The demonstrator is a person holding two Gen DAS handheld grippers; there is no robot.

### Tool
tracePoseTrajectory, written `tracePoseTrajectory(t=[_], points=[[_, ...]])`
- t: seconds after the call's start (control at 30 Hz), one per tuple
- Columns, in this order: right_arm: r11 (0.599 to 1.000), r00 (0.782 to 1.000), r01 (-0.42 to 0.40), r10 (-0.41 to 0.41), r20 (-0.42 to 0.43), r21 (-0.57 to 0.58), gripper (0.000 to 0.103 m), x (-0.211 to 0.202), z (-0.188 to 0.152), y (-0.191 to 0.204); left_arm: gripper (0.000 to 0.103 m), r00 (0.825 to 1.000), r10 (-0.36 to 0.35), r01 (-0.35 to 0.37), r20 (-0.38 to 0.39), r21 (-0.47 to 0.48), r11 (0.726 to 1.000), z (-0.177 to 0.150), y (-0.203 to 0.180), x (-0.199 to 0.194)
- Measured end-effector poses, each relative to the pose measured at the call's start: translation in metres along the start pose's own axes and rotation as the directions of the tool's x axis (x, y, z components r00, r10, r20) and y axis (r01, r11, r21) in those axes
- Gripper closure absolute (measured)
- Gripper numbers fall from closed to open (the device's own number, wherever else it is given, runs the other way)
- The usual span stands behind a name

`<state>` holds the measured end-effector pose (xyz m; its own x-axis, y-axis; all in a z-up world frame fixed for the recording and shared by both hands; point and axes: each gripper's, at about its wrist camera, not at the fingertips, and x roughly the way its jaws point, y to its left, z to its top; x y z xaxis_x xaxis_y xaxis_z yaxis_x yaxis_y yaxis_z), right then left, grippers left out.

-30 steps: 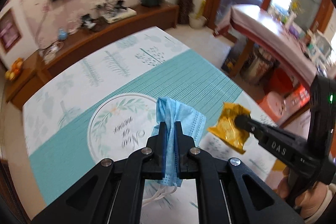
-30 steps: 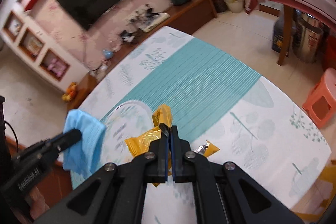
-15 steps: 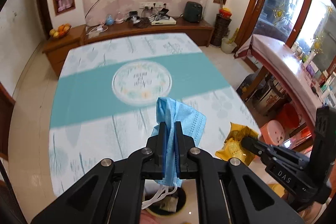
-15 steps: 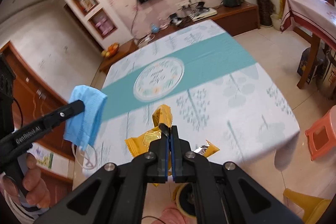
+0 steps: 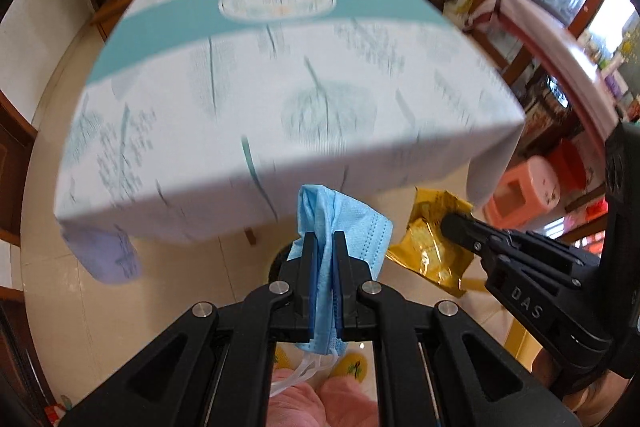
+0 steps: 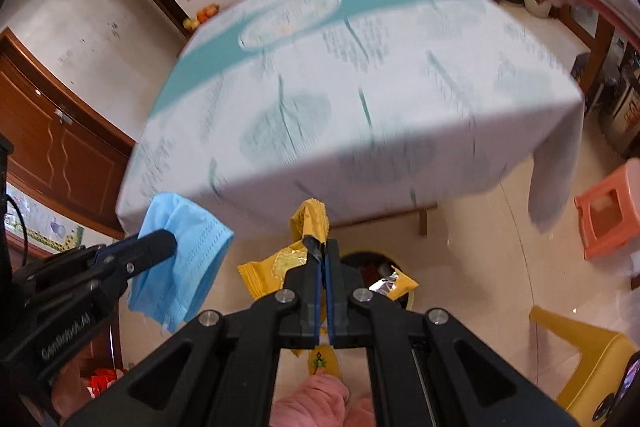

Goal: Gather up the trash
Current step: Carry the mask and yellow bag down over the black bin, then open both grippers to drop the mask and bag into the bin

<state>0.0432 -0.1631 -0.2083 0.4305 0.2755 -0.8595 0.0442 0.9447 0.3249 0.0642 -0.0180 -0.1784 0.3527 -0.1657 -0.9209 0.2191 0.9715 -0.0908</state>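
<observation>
Left wrist view: the left gripper (image 5: 324,241) is clamped tight on a blue face mask (image 5: 340,227), which sticks up past the tips, the table (image 5: 280,87) ahead.

Right wrist view: a yellow snack wrapper (image 6: 276,267) is pinched in the closed right gripper (image 6: 322,247). A dark bin (image 6: 368,261) is spotted just beyond the tips, on the floor.

Crumpled blue face mask (image 5: 340,227) and yellow foil wrapper (image 6: 280,263) hang above the floor.
</observation>
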Motion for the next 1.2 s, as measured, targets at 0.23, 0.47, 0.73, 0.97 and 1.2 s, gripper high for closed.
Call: tracePoseTrajectory(t=[0.23, 0.47, 0.73, 0.97, 1.2], points=[[0.997, 0.997, 0.050, -0.046, -0.068, 0.054, 0.101, 0.080, -0.039, -0.029, 0.099, 0.998, -0.045, 0.045, -0.040, -0.007, 0.999, -0.044, 0.004, 0.082], [0.992, 0.990, 0.110, -0.104, -0.097, 0.065, 0.101, 0.156, -0.064, -0.048, 0.097, 0.996, -0.063, 0.060, -0.069, -0.037, 0.997, -0.075, 0.016, 0.180], [0.991, 0.985, 0.112, -0.101, -0.140, 0.075, 0.098, 0.229, -0.088, -0.064, 0.096, 0.993, -0.061, 0.058, -0.102, -0.025, 0.998, -0.093, 0.031, 0.260], [0.994, 0.983, 0.094, -0.084, -0.164, 0.054, 0.097, 0.261, -0.100, -0.070, 0.057, 0.992, -0.061, 0.056, -0.110, -0.043, 0.998, -0.095, 0.050, 0.289], [0.995, 0.981, 0.084, -0.073, -0.180, 0.057, 0.061, 0.266, -0.102, -0.067, 0.046, 0.990, -0.049, 0.041, -0.134, -0.064, 0.997, -0.099, 0.066, 0.296]])
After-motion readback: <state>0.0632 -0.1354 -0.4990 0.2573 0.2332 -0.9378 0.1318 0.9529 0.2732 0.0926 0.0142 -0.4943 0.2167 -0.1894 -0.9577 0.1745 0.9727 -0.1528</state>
